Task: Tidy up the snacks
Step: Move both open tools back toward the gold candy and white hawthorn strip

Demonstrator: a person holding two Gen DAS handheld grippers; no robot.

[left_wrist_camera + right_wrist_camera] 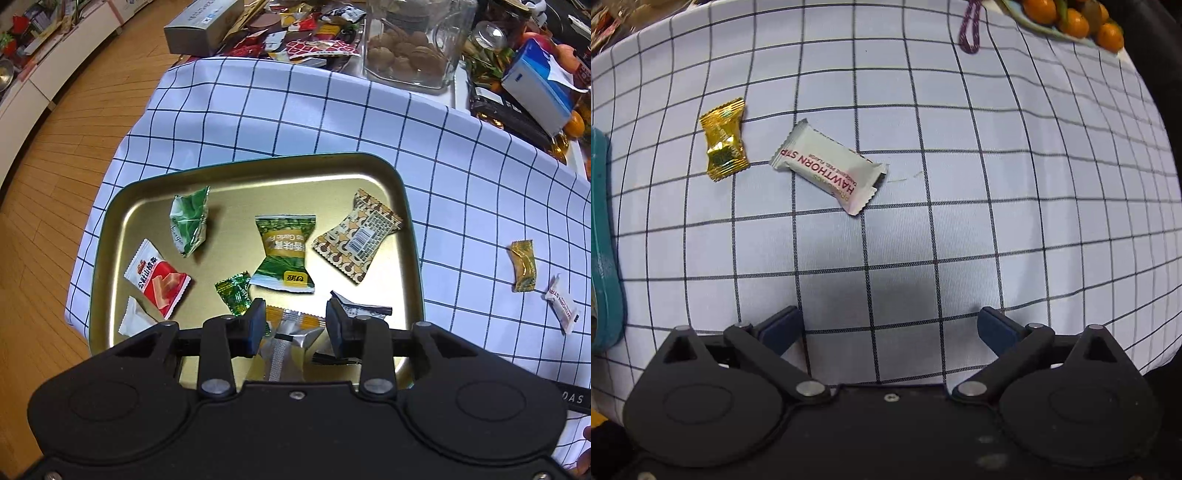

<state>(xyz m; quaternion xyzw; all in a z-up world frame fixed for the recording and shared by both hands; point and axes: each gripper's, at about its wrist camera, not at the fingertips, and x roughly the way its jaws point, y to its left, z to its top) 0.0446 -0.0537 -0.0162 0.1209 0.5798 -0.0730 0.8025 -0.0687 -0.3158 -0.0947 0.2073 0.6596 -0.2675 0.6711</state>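
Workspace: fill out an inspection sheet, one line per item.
Surface: checked tablecloth, wrinkled at its far edge.
Job's things: gold tray holding about nine wrapped snacks; gold candy and white hawthorn bar lie apart on the cloth outside it.
Clutter: glass jar of walnuts, snack packets, boxes and oranges crowd the far edge.
Grippers: left gripper over the tray's near side, jaws apart, a silver-orange packet below them, contact unclear; right gripper wide open, empty, above bare cloth.
Cables: none; a purple cord loop on the cloth.
Surroundings: wooden floor, white cabinets.
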